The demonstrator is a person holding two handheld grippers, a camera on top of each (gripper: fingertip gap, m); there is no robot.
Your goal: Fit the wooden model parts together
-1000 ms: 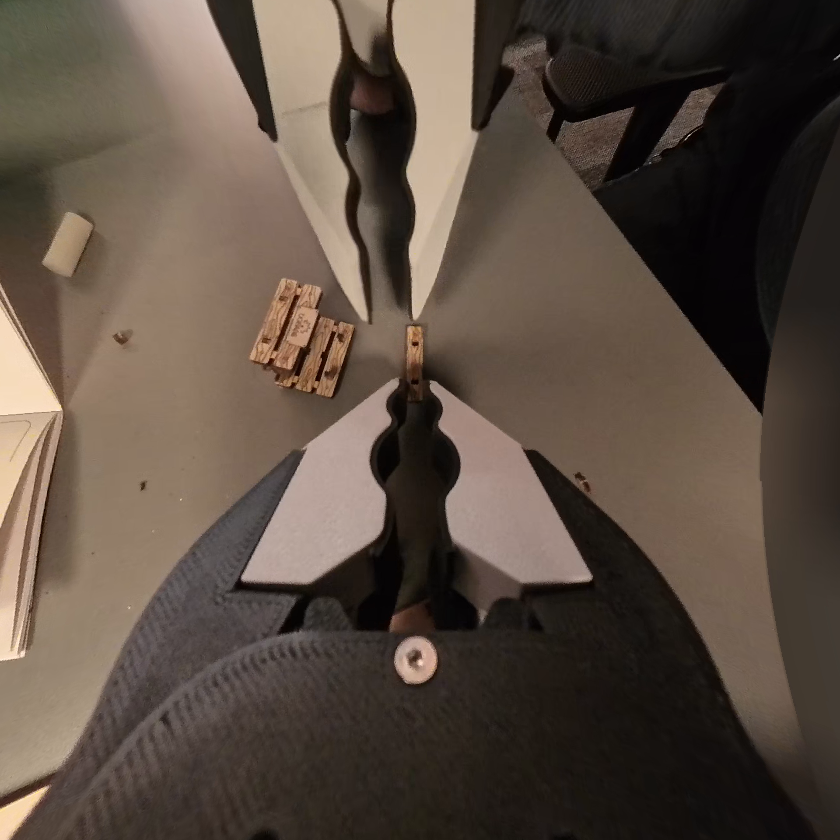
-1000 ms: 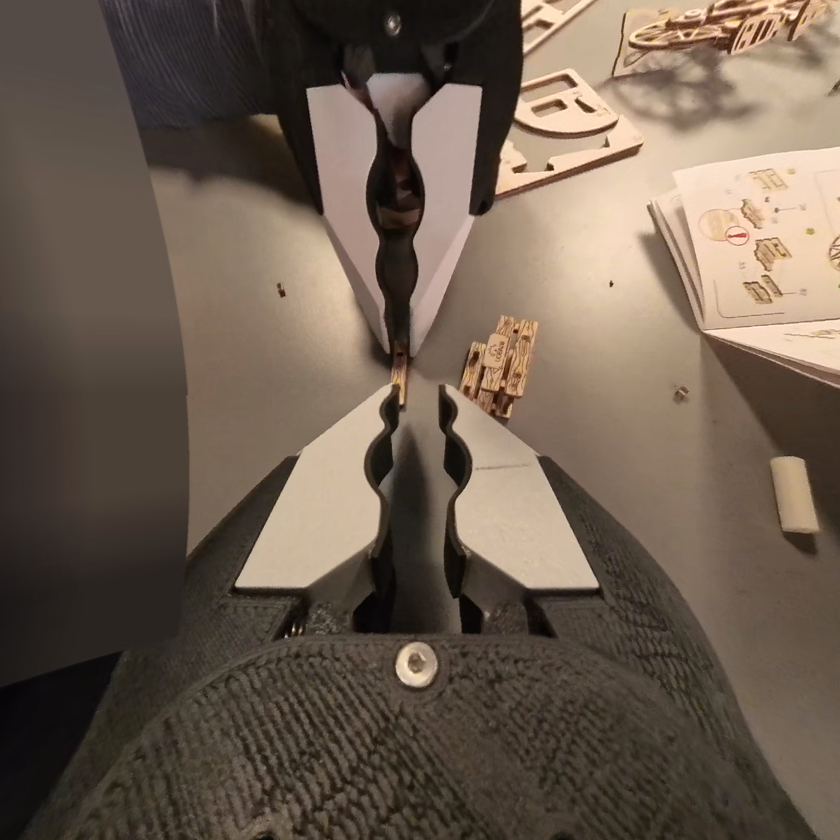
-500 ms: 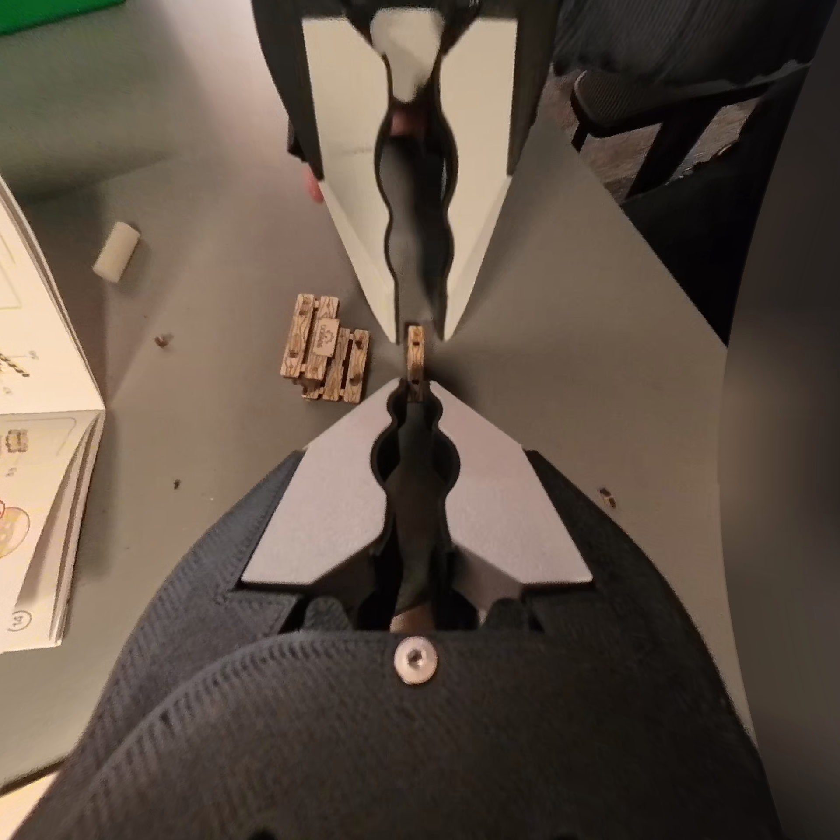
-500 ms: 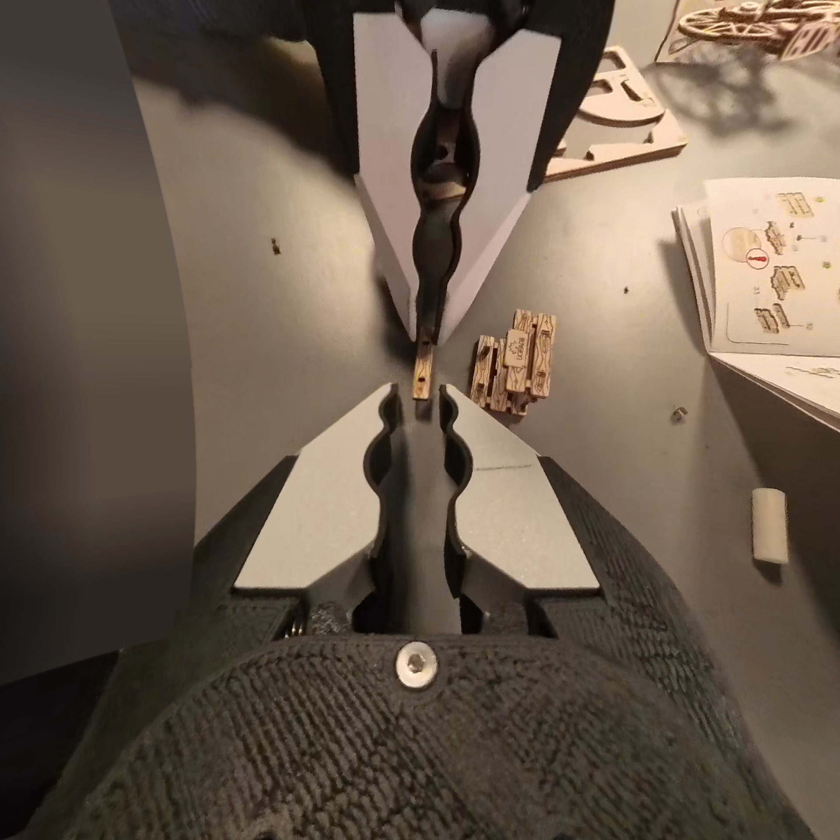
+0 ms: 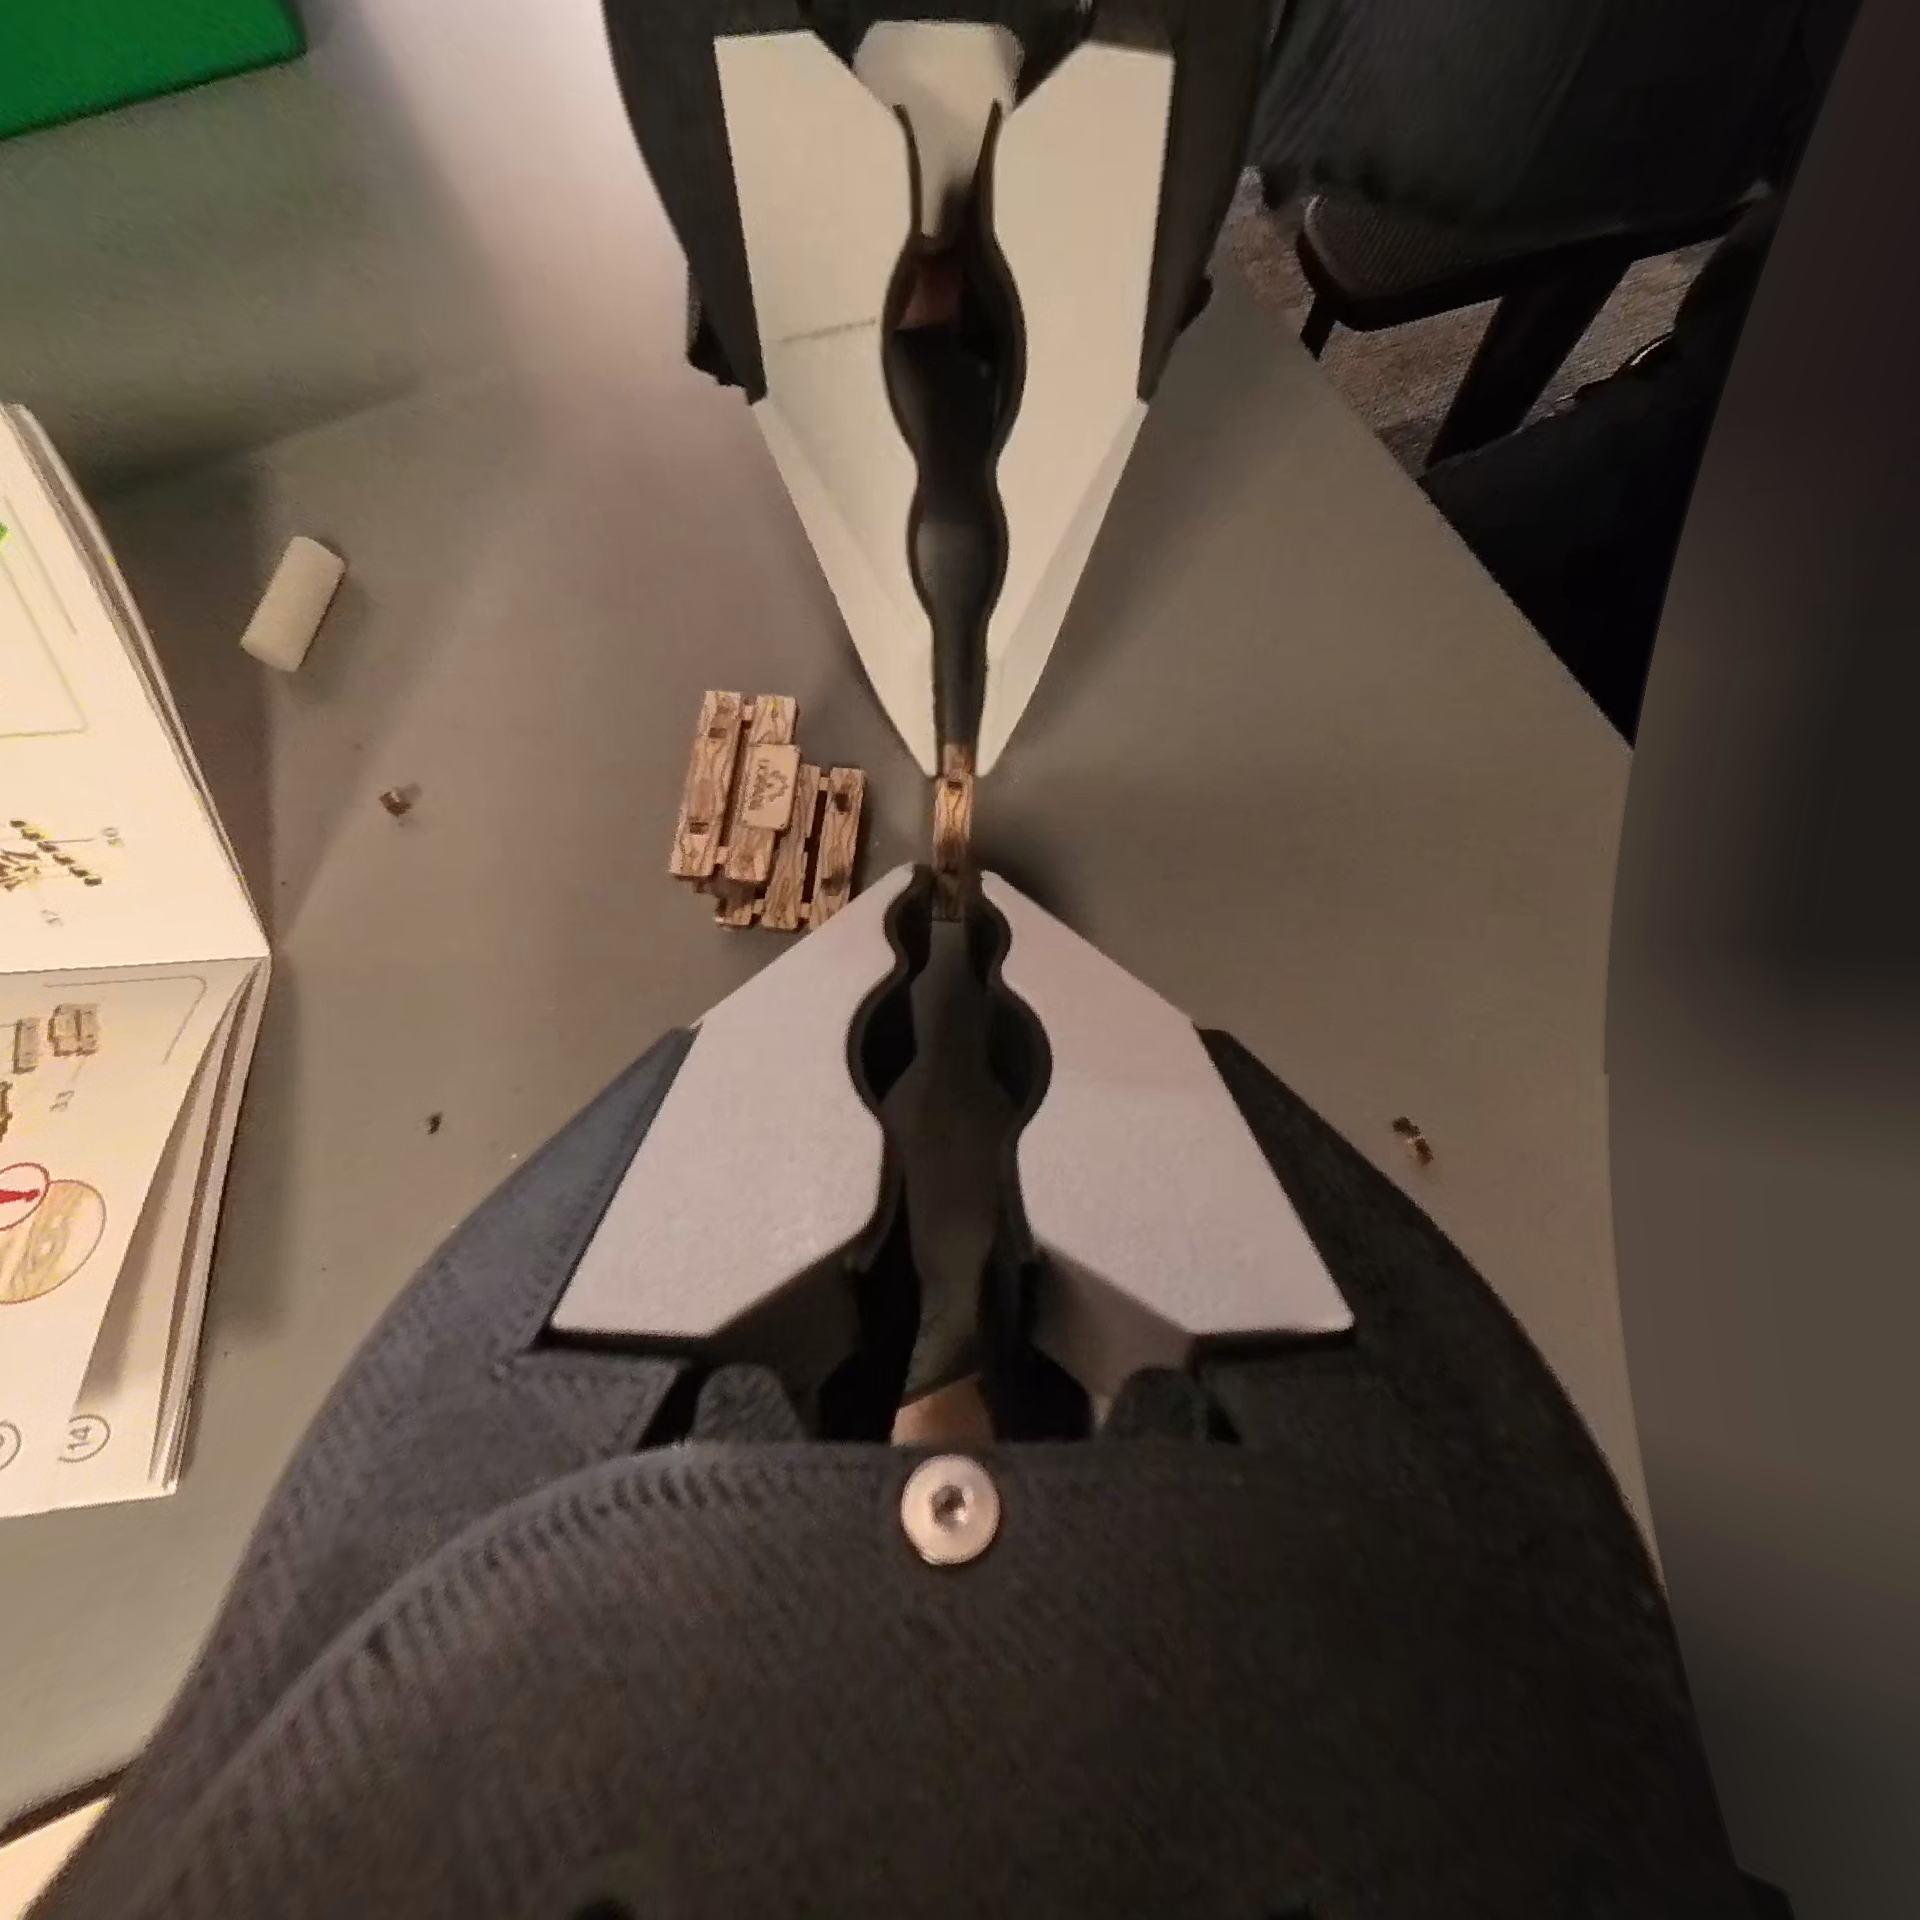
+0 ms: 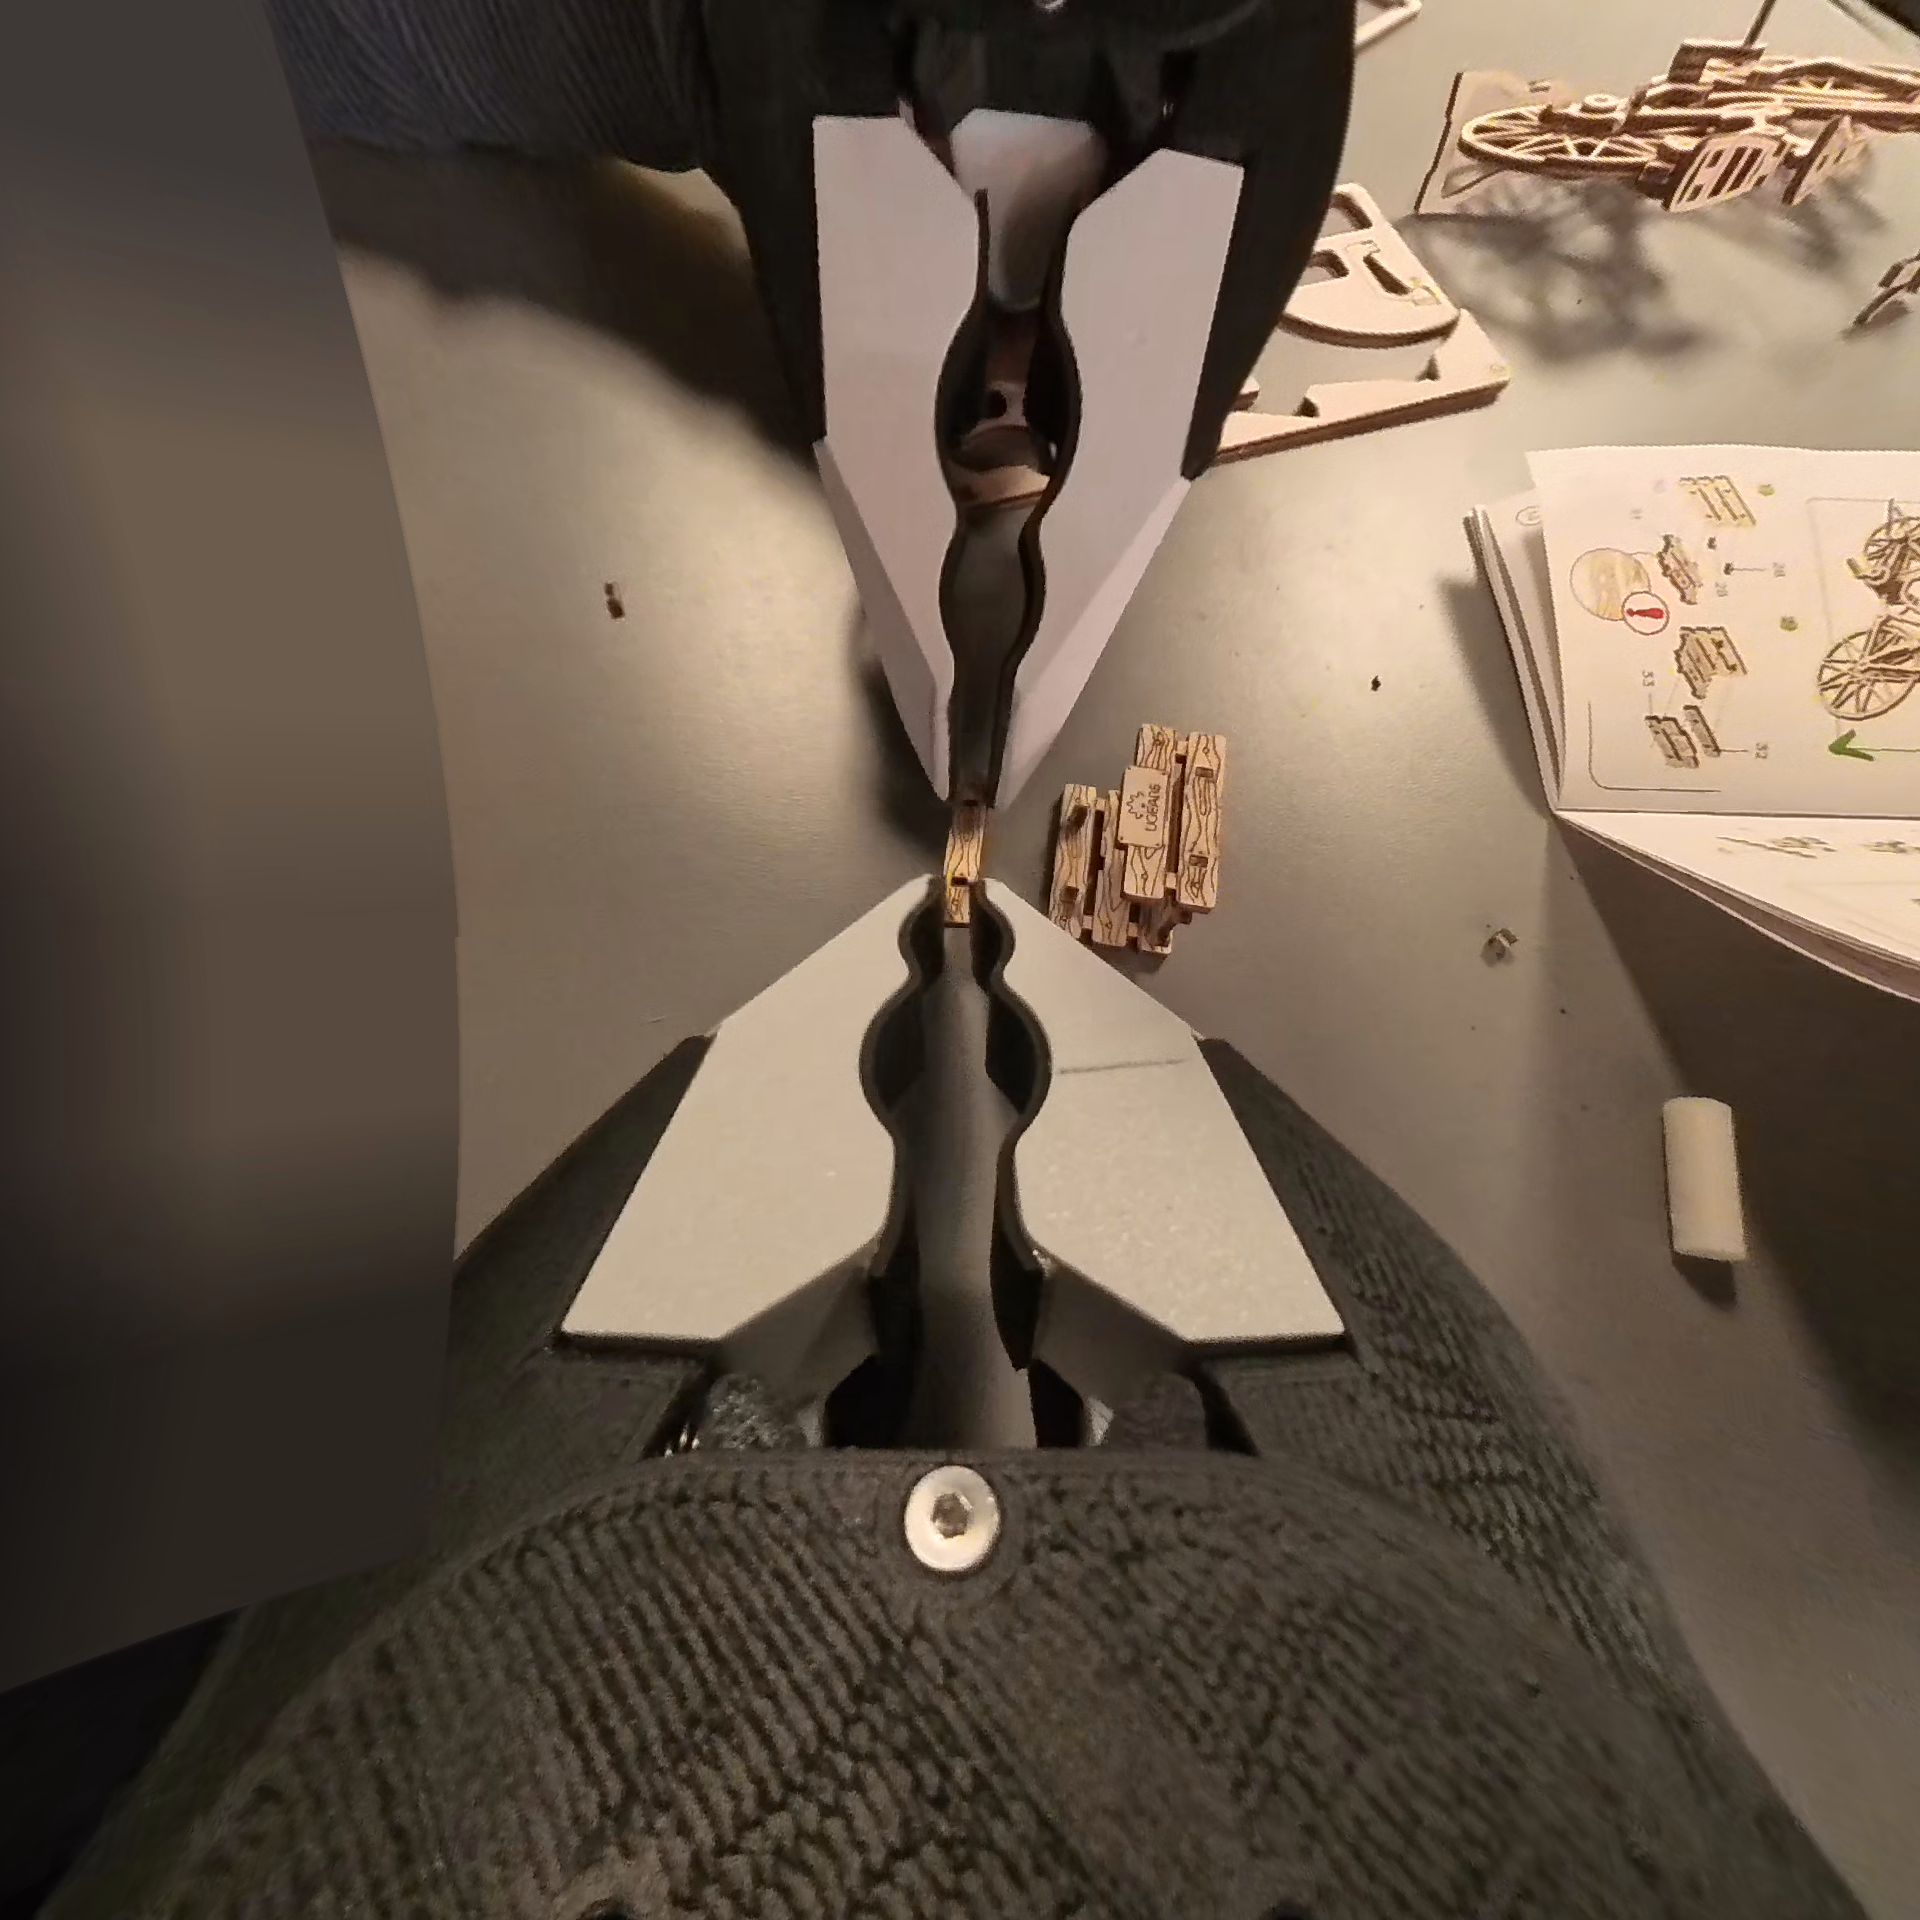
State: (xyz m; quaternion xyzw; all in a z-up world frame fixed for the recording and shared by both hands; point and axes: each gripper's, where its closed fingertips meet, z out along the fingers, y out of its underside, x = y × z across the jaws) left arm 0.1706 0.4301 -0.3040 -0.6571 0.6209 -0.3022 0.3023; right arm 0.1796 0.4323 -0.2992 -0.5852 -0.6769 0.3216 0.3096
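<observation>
Pinching down from both ends — left gripper (image 5: 951,899) closing almost fully on the near end of a thin wooden strip (image 5: 954,826), right gripper (image 6: 958,902) gripping the opposite end of that same strip (image 6: 964,857), jaws narrowed to a sliver on it in each wrist view. Meeting tip to tip just above the grey table (image 5: 1299,831), with the strip held edge-on and bridging the small gap between the two sets of fingertips. Probably sharing the piece like this to steady it or hand it across before fitting, though which of the two cannot be told. Lying flat just beside the strip, at nine o'clock in the left wrist view: a small wooden sub-assembly (image 5: 769,821) of slatted pieces, likely the mating part, not yet joined. Resting farther out at ten o'clock, a short white cylinder (image 5: 293,594); spreading open at eight o'clock, an instruction booklet (image 5: 114,1091). Sitting at one o'clock in the right wrist view, a cut-out wooden sheet (image 6: 1382,353) and — beyond it — a partly built wheeled model (image 6: 1662,135). Scattering around, tiny wood crumbs (image 5: 1413,1138). Blocking nothing between strip and sub-assembly, yet leaving little room for the broad fingers beside it.
</observation>
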